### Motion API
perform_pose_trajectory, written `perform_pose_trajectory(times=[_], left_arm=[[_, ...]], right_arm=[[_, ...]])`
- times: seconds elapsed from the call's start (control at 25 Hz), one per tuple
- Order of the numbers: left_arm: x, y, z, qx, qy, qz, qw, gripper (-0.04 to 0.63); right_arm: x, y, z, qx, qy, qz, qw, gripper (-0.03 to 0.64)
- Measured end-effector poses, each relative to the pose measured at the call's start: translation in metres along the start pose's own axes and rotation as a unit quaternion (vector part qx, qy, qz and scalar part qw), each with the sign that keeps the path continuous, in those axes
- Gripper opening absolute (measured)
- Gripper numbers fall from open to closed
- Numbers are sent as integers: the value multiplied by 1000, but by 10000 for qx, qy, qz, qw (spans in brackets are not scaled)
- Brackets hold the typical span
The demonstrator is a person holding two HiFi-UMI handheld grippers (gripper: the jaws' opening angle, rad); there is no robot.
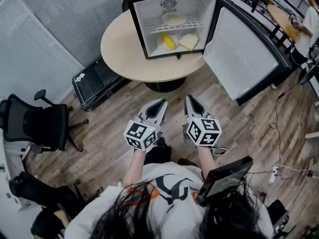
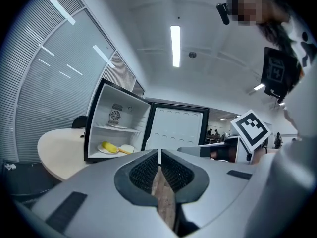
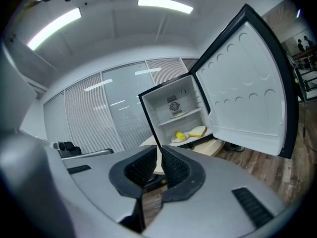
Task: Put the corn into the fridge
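Observation:
The yellow corn (image 1: 168, 41) lies on a white plate on the bottom shelf of the small open fridge (image 1: 139, 29), beside a slice of bread (image 1: 189, 42). The same corn (image 2: 109, 147) shows in the left gripper view, and again as the corn (image 3: 181, 135) in the right gripper view. The fridge stands on a round beige table (image 1: 117, 51). My left gripper (image 1: 160, 105) and right gripper (image 1: 191, 102) hang side by side over the wooden floor, well short of the table. Both are shut with nothing between the jaws.
The fridge door (image 1: 241, 56) hangs wide open to the right. A second plate (image 1: 174, 19) sits on the upper shelf. A black office chair (image 1: 37, 121) stands at the left, a black case (image 1: 97, 81) lies under the table's left edge. Cables and a power strip (image 1: 274, 172) lie at the right.

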State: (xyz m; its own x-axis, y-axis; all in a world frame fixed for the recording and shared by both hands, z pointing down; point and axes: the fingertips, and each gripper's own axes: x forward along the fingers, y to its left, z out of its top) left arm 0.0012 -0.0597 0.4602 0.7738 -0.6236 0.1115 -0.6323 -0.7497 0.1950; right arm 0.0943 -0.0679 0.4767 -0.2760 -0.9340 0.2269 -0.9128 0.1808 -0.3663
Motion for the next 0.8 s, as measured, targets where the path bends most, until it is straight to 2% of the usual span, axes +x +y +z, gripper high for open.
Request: perform_pose_trajectory(times=[0.32, 0.8], left_arm=[[-24, -56, -19, 31, 19, 169, 9999, 14], [-56, -84, -27, 52, -69, 422, 9991, 14]], right_arm=[[-46, 1, -17, 42, 137, 319, 9994, 41], [-82, 13, -27, -82, 206, 569, 9981, 40]])
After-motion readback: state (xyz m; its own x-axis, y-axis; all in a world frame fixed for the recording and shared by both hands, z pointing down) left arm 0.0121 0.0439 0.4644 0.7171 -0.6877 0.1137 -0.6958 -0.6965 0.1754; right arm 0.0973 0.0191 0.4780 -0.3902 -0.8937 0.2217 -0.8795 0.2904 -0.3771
